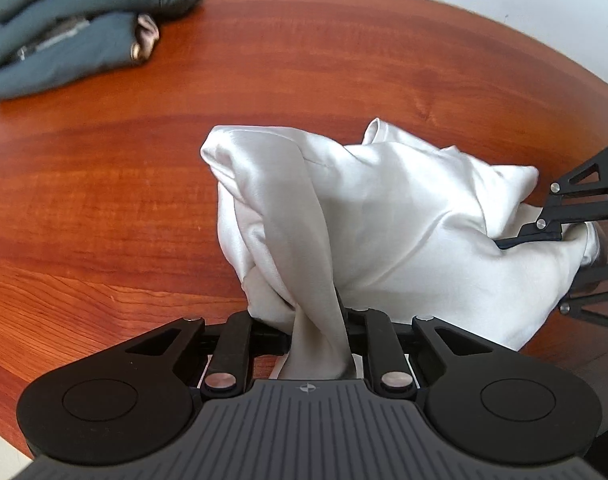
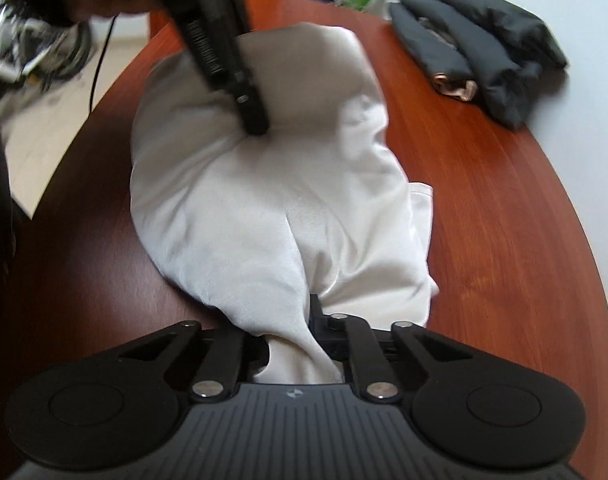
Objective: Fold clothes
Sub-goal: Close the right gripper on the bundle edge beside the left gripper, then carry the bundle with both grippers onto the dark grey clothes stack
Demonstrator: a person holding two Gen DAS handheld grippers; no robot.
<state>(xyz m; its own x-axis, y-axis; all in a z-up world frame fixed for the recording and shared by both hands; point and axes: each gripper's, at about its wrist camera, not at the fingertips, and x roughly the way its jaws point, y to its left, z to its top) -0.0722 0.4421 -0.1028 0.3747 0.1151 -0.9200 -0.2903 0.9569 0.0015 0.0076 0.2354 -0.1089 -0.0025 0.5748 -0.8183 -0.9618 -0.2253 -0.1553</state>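
Note:
A crumpled white satin garment [image 1: 383, 220] lies bunched on the reddish wooden table [image 1: 104, 200]. My left gripper [image 1: 317, 320] is shut on a twisted strip of it that runs back between the fingers. The right gripper [image 1: 515, 240] comes in from the right edge, shut on the cloth's right corner. In the right wrist view the same garment [image 2: 264, 220] spreads ahead, a fold of it pinched in my right gripper [image 2: 300, 320]. The left gripper [image 2: 256, 126] reaches down from the top and grips the far side. The fingertips are hidden by cloth.
A pile of folded dark grey clothes [image 1: 72, 28] sits at the table's far left corner, seen at the upper right [image 2: 483, 52] in the right wrist view. The round table edge [image 2: 583, 240] curves close on the right. Floor clutter [image 2: 44, 60] lies beyond the left edge.

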